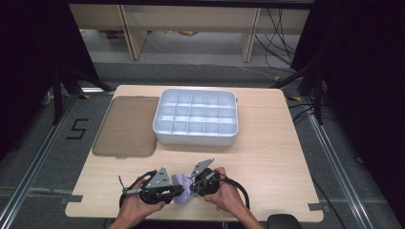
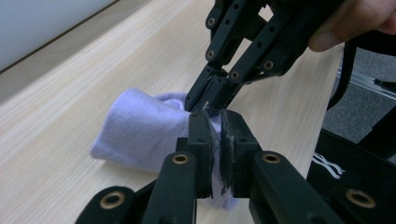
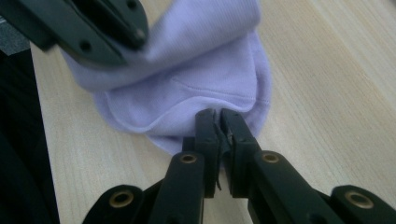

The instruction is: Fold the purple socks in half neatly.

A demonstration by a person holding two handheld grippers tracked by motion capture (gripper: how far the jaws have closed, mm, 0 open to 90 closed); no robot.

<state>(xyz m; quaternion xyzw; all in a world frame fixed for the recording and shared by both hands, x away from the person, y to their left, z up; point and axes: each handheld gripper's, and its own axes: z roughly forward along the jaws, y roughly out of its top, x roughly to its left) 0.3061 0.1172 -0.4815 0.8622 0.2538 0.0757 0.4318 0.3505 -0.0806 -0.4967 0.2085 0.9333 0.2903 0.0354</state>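
From the high view, you hold both grippers close together near the front edge of the wooden table [image 1: 267, 143]. Your left gripper [image 1: 177, 191] and your right gripper [image 1: 195, 187] meet at a small purple cloth [image 1: 183, 182] that sits between them. This view also shows the white tray [image 1: 165, 134] with many small boxes, well apart from the cloth toward the back of the table, and a flat brown lid [image 1: 125, 126] touching its left side. Lots of bare table lies between the tray and your hands, and more on the right. The cloth is too small here to tell which way it points.

In the left gripper view, the left gripper [image 2: 219, 135] is pinched tight on the edge of the purple cloth [image 2: 140, 126]. The cloth bunches up in a soft lump that stretches away to the left on the wood. Your right gripper [image 2: 209, 101] comes down from the top and bites the same cloth just beside your own jaws.

In the right gripper view, the right gripper [image 3: 218, 122] is clamped on the round hem of the purple cloth [image 3: 210, 79]. Here you can see a curved seam. The cloth runs up and away toward the left gripper [image 3: 140, 32] at the top left corner, which holds the far end. Bare wood lies open on the right.
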